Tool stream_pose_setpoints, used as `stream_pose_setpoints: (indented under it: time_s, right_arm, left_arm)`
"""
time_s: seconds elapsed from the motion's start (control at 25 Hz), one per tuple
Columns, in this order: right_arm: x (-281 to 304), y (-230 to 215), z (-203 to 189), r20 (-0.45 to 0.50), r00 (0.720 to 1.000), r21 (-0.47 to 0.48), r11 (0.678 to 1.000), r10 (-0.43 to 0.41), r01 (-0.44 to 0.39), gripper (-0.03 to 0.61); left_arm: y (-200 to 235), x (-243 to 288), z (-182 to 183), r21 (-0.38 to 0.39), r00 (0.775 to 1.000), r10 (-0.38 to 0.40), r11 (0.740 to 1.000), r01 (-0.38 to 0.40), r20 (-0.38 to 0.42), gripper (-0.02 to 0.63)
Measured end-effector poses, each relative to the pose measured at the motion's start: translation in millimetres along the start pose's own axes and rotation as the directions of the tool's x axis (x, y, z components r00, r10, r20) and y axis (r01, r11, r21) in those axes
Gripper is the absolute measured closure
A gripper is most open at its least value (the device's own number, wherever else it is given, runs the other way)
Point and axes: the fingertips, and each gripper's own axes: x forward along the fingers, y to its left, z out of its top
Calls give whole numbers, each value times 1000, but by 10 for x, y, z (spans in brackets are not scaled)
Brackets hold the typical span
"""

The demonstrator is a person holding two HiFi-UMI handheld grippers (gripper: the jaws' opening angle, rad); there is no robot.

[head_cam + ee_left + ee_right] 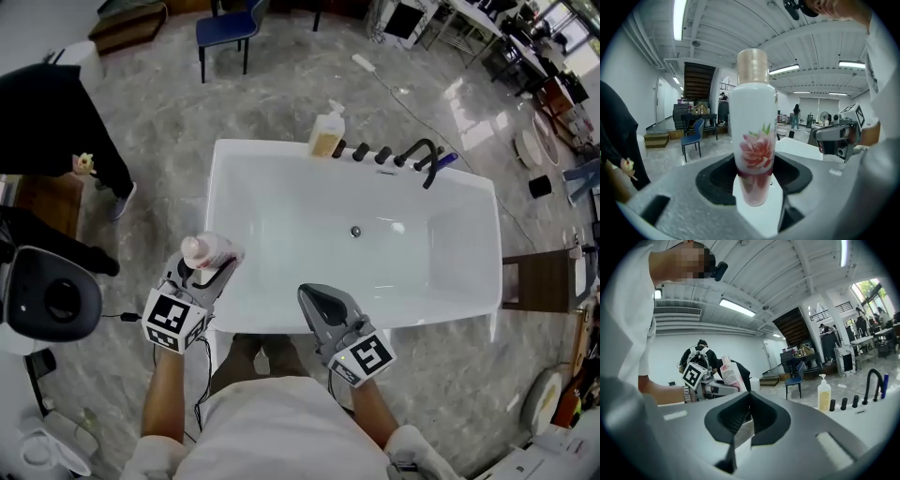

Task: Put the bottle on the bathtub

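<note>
My left gripper [208, 270] is shut on a white bottle [207, 251] with a pink flower print and a beige cap. It holds the bottle upright over the near left rim of the white bathtub [217, 202]. In the left gripper view the bottle [753, 140] stands between the jaws of the left gripper [754, 190], gripped low on its body. My right gripper [317, 298] is shut and empty over the tub's near rim. In the right gripper view the right gripper [749, 412] has its jaws together, and the held bottle [729, 373] shows at the left.
A yellow pump soap bottle [327, 132] stands on the tub's far rim beside black knobs [371, 154] and a black faucet [419, 153]. A drain [355, 231] sits in the tub floor. A person in black [56, 122] stands at the left; a blue chair [228, 30] is beyond.
</note>
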Motion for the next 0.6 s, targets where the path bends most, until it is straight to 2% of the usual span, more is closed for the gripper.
stream_pose_setpoints:
  time_s: [0.28, 0.6]
  right_arm:
    - [420, -515, -141, -5, 998, -41, 997, -62, 62, 574]
    - [760, -1016, -598, -30, 990, -28, 990, -138, 137, 574]
  left_arm:
    - [464, 834, -251, 12, 999, -34, 999, 34, -25, 383]
    - [968, 1745, -747, 22, 996, -50, 998, 51, -70, 383]
